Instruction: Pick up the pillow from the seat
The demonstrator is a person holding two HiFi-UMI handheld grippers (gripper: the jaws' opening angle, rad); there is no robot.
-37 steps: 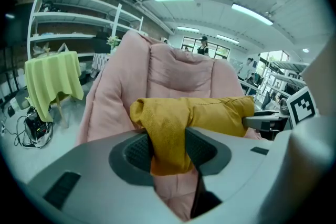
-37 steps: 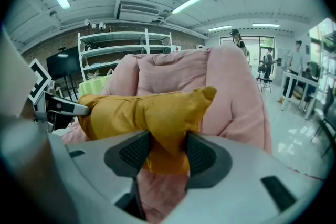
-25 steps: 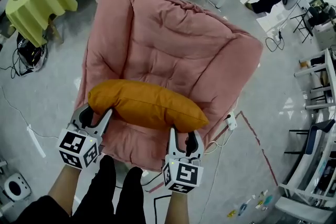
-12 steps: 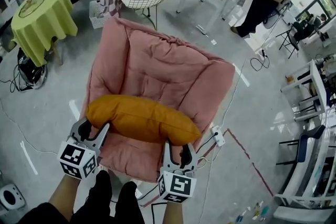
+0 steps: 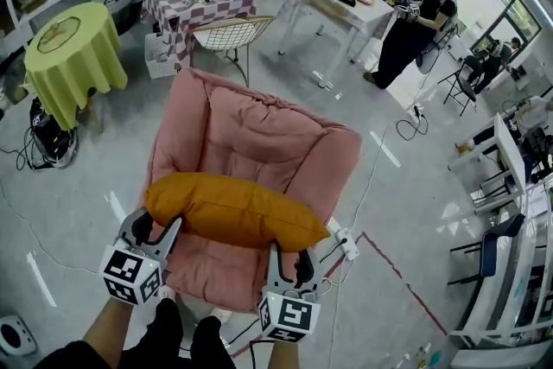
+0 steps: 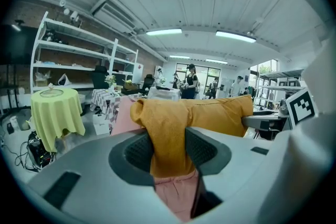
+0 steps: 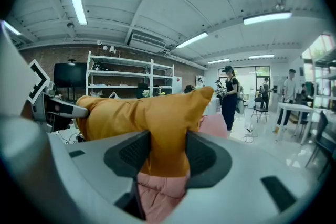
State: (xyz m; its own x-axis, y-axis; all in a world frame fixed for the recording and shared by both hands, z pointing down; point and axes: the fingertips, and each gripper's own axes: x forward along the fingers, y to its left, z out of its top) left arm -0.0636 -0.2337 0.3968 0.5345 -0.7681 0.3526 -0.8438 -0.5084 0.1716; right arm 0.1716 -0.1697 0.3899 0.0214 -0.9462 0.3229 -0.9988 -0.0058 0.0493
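- Looking down in the head view, I have the orange pillow [image 5: 233, 210] over the front of the pink seat [image 5: 259, 138]. Its long axis lies across the picture from my left hand-held gripper [image 5: 155, 226] to my right hand-held gripper [image 5: 289, 257], with the right end a little lower in frame.
- Each hand-held gripper bites one near corner. The pillow covers the seat's front, so I cannot tell here whether they touch. My forearms [image 5: 108, 328] are cut off at the bottom.
- Left gripper view: my pads [image 6: 139, 152] are clamped on a fold of orange fabric, which hides their inner faces. The pillow stretches away to the right, with the seat's pink showing beneath.
- Right gripper view: the same pinch on the other corner. The pillow runs off left, and its free corner points up and right.
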